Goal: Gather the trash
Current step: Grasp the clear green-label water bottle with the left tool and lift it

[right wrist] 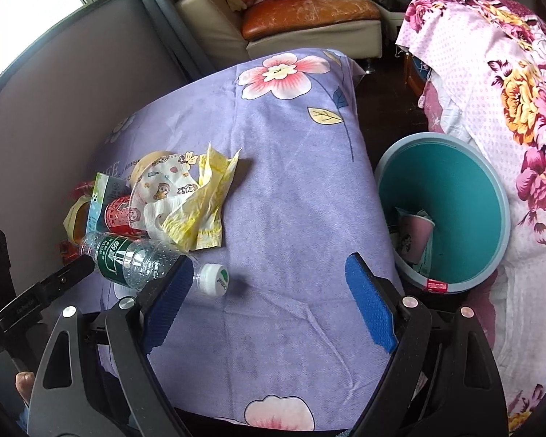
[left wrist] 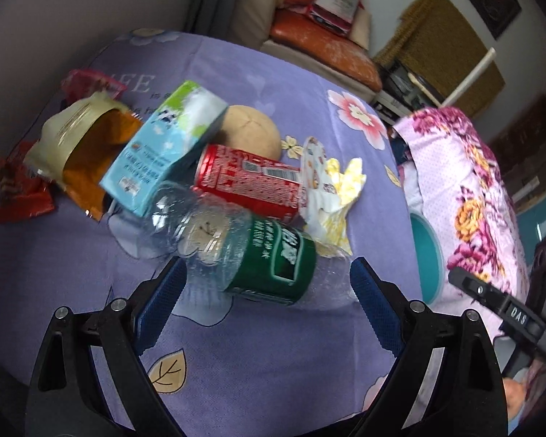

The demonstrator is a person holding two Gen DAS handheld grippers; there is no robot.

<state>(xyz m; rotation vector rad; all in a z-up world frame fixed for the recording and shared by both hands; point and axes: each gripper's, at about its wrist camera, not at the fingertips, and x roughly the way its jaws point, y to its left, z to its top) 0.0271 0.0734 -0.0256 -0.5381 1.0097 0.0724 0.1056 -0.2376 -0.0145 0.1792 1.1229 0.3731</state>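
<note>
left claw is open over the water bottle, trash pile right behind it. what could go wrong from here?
1. The clear water bottle lies on its side across the open left claw; being round and crinkly, it may roll or slip when squeezed.
2. The red can and blue carton crowd against the bottle; a deep reach may knock them.
3. The teal bin sits off the table's edge beside the open right claw, so a short drop could miss.

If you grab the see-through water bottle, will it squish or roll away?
The bottle looks empty and thin-walled, so it probably dents when squeezed and feels very light. Lying on its side on the purple cloth, it could roll if nudged.
</note>
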